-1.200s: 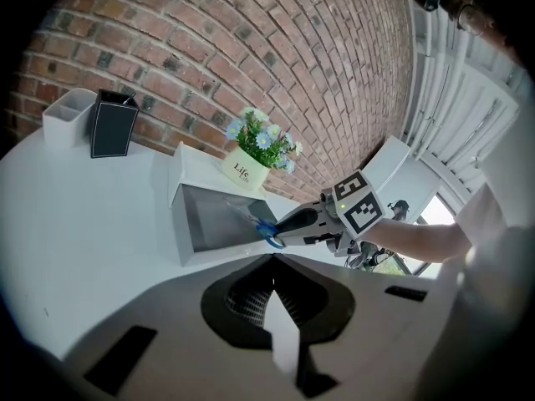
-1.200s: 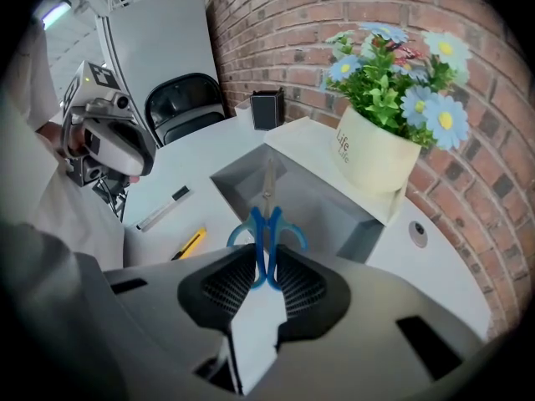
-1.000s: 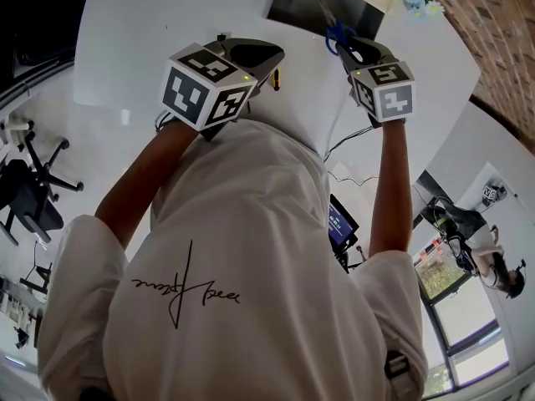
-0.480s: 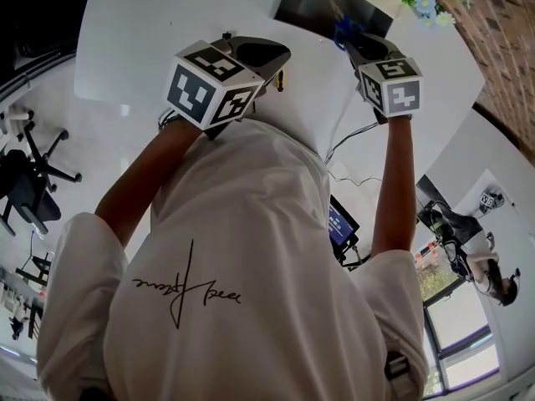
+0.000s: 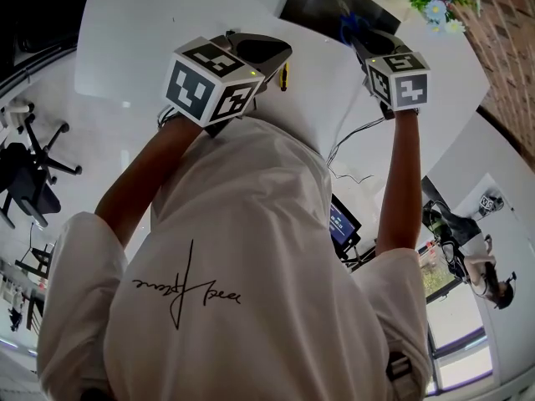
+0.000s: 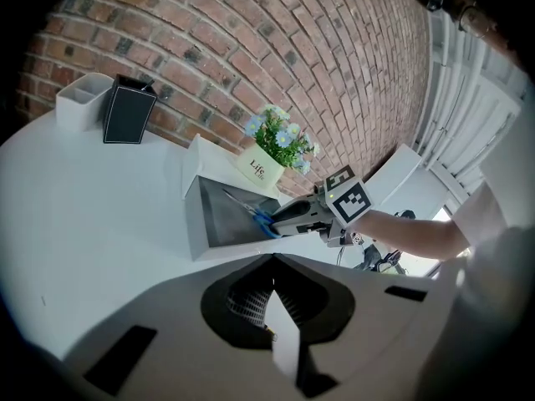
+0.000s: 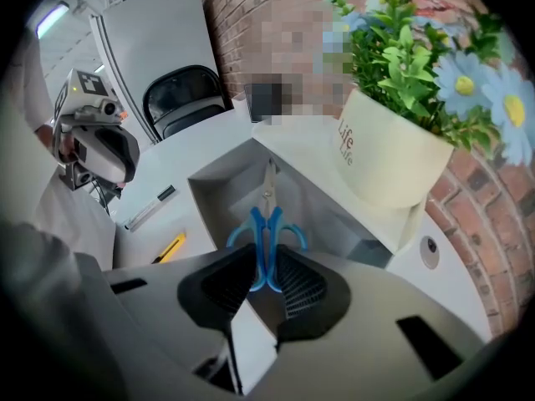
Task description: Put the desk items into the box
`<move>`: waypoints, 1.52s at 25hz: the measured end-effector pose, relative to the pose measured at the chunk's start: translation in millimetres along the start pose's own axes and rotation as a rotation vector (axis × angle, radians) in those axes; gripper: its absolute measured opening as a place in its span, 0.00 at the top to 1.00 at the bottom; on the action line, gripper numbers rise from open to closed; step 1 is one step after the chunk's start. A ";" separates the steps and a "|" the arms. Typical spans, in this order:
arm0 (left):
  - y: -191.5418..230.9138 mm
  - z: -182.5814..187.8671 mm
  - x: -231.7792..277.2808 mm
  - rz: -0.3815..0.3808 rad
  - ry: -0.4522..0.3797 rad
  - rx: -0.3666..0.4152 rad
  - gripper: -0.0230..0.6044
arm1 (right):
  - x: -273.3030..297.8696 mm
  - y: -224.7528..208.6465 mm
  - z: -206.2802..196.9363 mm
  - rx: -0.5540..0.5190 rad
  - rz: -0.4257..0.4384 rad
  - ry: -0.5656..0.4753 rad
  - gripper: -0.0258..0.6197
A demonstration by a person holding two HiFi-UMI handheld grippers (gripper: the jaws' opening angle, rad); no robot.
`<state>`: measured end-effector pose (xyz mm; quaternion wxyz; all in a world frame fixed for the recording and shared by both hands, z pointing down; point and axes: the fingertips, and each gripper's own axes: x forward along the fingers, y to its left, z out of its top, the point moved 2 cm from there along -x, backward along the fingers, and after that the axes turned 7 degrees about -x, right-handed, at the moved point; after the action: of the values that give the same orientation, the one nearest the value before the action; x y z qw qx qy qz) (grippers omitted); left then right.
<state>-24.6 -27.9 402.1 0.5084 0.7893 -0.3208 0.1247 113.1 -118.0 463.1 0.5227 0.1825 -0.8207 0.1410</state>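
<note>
Blue-handled scissors [image 7: 267, 224] hang in my right gripper [image 7: 267, 266], which is shut on the handles. The blades point down into the open grey box [image 7: 217, 190]. In the left gripper view the scissors [image 6: 259, 217] reach over the box [image 6: 230, 224] rim from the right gripper [image 6: 284, 222]. From the head view the right gripper [image 5: 368, 44] is over the near edge of the box [image 5: 326, 2]. My left gripper [image 5: 259, 53] hovers above the white table left of the box, its jaws slightly open and empty [image 6: 272, 303].
A yellow cutter [image 7: 171, 247] and a marker pen [image 7: 150, 207] lie on the table beside the box. A cream flower pot [image 7: 393, 161] stands right behind the box. A black pen holder [image 6: 127, 111] and a white container [image 6: 82, 98] stand by the brick wall.
The right gripper has shifted a little further over the box and lower, carrying the scissors. The left gripper has stayed where it was.
</note>
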 end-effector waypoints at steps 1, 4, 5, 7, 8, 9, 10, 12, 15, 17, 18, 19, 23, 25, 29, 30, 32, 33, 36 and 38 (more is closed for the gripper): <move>1.2 -0.4 -0.5 0.001 0.000 -0.005 0.96 | 1.3 -0.7 0.3 -0.006 -0.001 0.006 0.81; 4.2 -1.6 -2.0 0.005 0.001 -0.011 0.96 | 6.3 -1.6 0.2 -0.035 -0.003 0.030 0.82; 5.1 -1.9 -2.1 0.006 0.002 -0.013 0.96 | 7.8 -1.8 0.1 -0.038 -0.001 0.033 0.81; 6.9 -2.6 -1.7 0.008 0.004 -0.019 0.96 | 10.6 -2.2 -0.4 -0.035 0.005 0.037 0.81; 7.9 -3.2 -1.5 0.009 0.006 -0.022 0.96 | 12.1 -2.1 -0.8 -0.034 0.009 0.039 0.82; 8.9 -3.8 -1.7 0.010 0.007 -0.025 0.96 | 13.9 -1.6 -0.9 -0.035 0.013 0.041 0.81; 10.0 -4.2 -2.2 0.012 0.009 -0.028 0.96 | 15.7 -1.0 -0.5 -0.036 0.016 0.043 0.81; 12.2 -4.9 -3.4 0.014 0.011 -0.033 0.96 | 18.9 0.3 0.7 -0.042 0.020 0.048 0.81; 14.1 -5.4 -2.6 0.017 0.016 -0.041 0.96 | 22.9 0.6 1.1 -0.059 0.017 0.059 0.81; 14.1 -4.9 -1.0 0.017 0.017 -0.044 0.96 | 25.1 -0.2 1.9 -0.076 0.012 0.067 0.81; 13.9 -4.5 -0.2 0.017 0.018 -0.044 0.96 | 26.3 -0.6 2.1 -0.086 0.010 0.074 0.81; 13.4 -4.1 0.5 0.016 0.018 -0.044 0.96 | 27.7 -1.0 2.1 -0.096 0.007 0.081 0.81; 11.6 -2.1 0.9 0.014 0.016 -0.043 0.96 | 32.1 -1.0 1.9 -0.127 0.002 0.107 0.81; 11.3 -1.4 0.2 0.014 0.013 -0.042 0.96 | 32.5 -0.5 2.3 -0.124 0.001 0.111 0.81; 11.3 -1.2 -4.0 0.012 0.004 -0.044 0.96 | 32.8 -0.3 3.2 -0.118 -0.006 0.113 0.80; 10.6 -0.8 -4.6 0.006 0.000 -0.047 0.96 | 32.5 -0.1 3.9 -0.114 -0.007 0.111 0.81; 9.0 0.2 -3.9 -0.003 -0.006 -0.055 0.96 | 31.4 0.1 4.8 -0.097 -0.006 0.110 0.80; 8.4 1.0 -2.8 -0.005 -0.006 -0.055 0.96 | 31.2 -0.6 4.8 -0.091 -0.007 0.110 0.80; 6.4 3.9 0.9 -0.007 -0.006 -0.046 0.96 | 29.4 -6.6 5.1 -0.091 -0.030 0.097 0.80; 5.5 5.4 1.7 -0.009 -0.006 -0.042 0.96 | 26.1 -9.8 5.2 -0.093 -0.046 0.089 0.81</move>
<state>-27.4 -34.8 404.5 0.5244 0.7803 -0.3215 0.1134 103.2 -133.0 485.1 0.5695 0.1703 -0.7981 0.0985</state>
